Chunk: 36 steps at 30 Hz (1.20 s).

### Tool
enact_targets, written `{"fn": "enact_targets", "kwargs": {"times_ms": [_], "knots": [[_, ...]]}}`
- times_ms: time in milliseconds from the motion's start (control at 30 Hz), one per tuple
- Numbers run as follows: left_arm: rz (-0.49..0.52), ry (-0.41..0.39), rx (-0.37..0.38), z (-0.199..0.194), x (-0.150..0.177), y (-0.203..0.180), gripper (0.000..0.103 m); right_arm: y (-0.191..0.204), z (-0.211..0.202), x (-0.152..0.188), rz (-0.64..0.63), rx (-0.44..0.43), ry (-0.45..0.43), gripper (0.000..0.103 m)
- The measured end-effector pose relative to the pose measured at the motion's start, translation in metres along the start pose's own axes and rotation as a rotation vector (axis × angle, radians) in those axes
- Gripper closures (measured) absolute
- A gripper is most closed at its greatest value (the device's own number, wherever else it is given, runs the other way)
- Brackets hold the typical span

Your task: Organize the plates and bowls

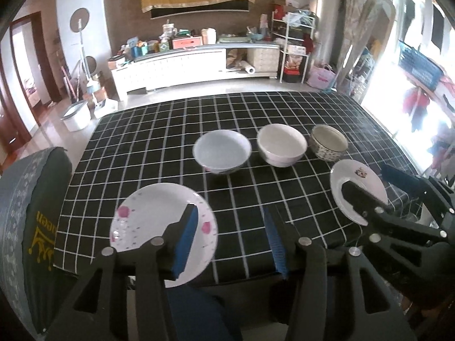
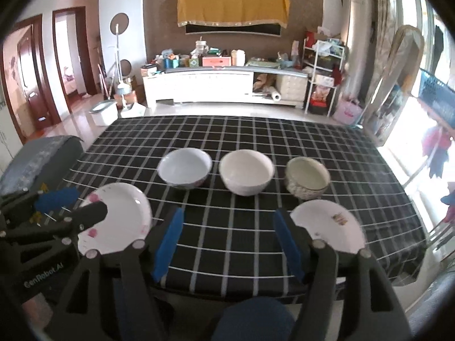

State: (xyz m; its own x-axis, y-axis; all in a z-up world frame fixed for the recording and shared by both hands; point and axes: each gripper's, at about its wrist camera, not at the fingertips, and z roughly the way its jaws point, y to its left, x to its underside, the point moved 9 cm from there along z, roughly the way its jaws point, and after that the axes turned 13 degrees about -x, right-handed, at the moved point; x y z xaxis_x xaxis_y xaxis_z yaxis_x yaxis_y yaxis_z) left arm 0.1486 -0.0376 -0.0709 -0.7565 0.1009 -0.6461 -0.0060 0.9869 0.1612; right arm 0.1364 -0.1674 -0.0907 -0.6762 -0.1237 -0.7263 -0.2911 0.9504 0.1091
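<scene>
Three bowls stand in a row on the black checked table: a pale blue-white bowl, a white bowl and a patterned bowl. A pink-flowered plate lies at the near left. A small plate with a motif lies at the near right. My left gripper is open and empty, over the table's near edge beside the flowered plate. My right gripper is open and empty, over the near edge left of the small plate.
The table has a black cloth with white grid lines. A chair back with a grey-green cover stands at the table's left. A white TV cabinet and a shelf rack stand far behind.
</scene>
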Motion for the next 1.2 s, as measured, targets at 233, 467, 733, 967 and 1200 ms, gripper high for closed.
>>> {"fn": "enact_targets", "kwargs": {"times_ms": [233,467,733,967,1200], "knots": [[0.044,0.043,0.022,0.017,0.002,-0.037,0.057,-0.054,-0.002,0.013,0.125,0.064,-0.001,0.033],[0.086,0.079,0.076,0.035,-0.007,-0.083,0.057,-0.103,-0.009,0.017,0.205,0.065,-0.012,0.032],[0.168,0.125,0.137,0.058,-0.017,-0.146,0.057,-0.159,-0.005,0.028,0.252,0.126,0.009,0.033],[0.22,0.178,0.192,0.086,-0.017,-0.191,0.066,-0.202,0.008,0.05,0.324,0.13,0.06,0.034],[0.247,0.241,0.221,0.116,-0.013,-0.216,0.07,-0.228,0.031,0.07,0.37,0.117,0.131,0.069]]}}
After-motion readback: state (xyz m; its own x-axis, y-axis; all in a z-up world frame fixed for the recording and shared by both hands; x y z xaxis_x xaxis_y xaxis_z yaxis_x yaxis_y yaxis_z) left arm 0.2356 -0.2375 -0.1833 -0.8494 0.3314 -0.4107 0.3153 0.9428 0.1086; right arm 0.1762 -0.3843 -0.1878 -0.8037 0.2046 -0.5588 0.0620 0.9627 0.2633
